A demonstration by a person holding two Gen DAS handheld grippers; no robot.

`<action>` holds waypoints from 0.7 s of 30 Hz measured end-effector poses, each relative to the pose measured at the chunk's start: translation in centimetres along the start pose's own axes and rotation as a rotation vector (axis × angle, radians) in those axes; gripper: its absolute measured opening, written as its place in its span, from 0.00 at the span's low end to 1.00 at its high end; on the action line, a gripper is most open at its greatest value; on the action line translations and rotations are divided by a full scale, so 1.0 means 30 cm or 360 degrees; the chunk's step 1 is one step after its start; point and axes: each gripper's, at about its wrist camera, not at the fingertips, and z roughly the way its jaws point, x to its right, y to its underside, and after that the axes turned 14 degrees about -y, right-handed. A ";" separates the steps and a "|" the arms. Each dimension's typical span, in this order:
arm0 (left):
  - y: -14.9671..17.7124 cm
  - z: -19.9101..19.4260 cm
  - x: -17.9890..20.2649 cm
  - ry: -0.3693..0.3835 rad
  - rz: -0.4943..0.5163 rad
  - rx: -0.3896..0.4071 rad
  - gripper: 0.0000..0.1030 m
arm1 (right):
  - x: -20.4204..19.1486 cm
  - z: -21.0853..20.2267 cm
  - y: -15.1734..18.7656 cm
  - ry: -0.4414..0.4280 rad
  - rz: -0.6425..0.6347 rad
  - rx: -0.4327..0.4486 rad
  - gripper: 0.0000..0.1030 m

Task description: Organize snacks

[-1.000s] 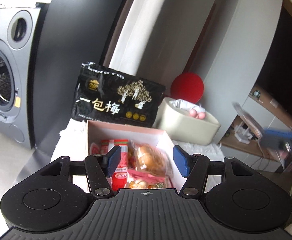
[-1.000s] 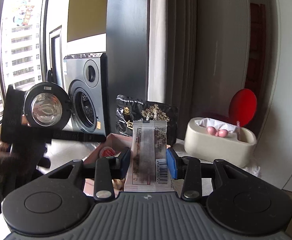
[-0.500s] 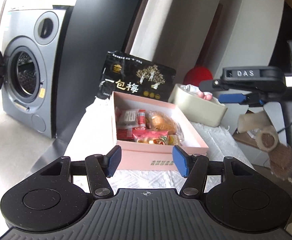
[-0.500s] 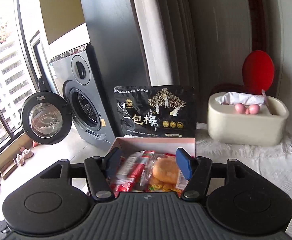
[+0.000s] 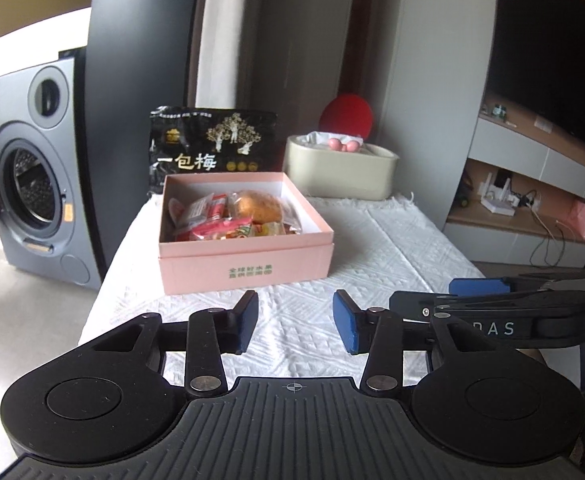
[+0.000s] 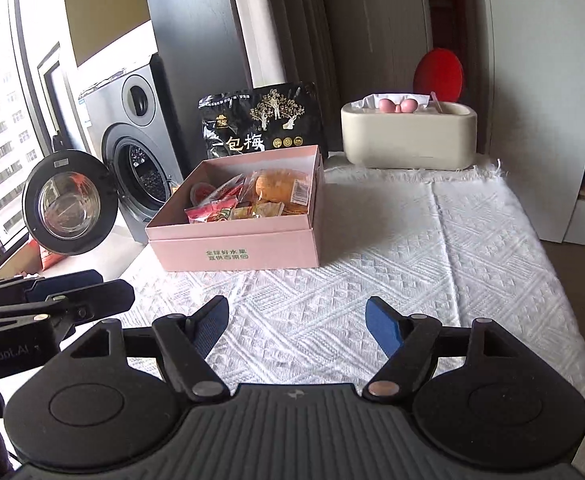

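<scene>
A pink cardboard box (image 5: 244, 268) (image 6: 236, 254) stands open on the white cloth, filled with several wrapped snacks (image 5: 232, 218) (image 6: 252, 196), among them a round bun and red packets. My left gripper (image 5: 295, 324) hovers over the cloth in front of the box, its jaws closing with nothing between them. My right gripper (image 6: 297, 326) hangs beside it, nearer the box's right, its jaws opening and empty. Each gripper shows at the edge of the other's view.
A large black snack bag (image 5: 212, 152) (image 6: 264, 124) leans upright behind the box. A cream tissue box (image 5: 340, 172) (image 6: 408, 140) sits at the back right, a red disc behind it. A washing machine with its door open (image 6: 68, 204) stands left of the cloth-covered table (image 6: 452, 264).
Both grippers pulled back from the box toward the table's near edge. The right gripper let go of the white packet it held over the box. The left jaws narrowed.
</scene>
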 end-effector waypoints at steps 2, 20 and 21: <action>0.012 -0.017 0.014 -0.0004 0.0018 -0.0001 0.15 | -0.016 -0.031 0.017 0.0010 -0.0036 0.0036 0.74; 0.068 -0.097 0.062 -0.0150 -0.0024 -0.0009 0.15 | -0.080 -0.086 0.052 -0.0033 -0.0106 0.0056 0.77; 0.068 -0.096 0.062 -0.0150 -0.0023 -0.0013 0.15 | -0.079 -0.085 0.052 -0.0032 -0.0102 0.0053 0.77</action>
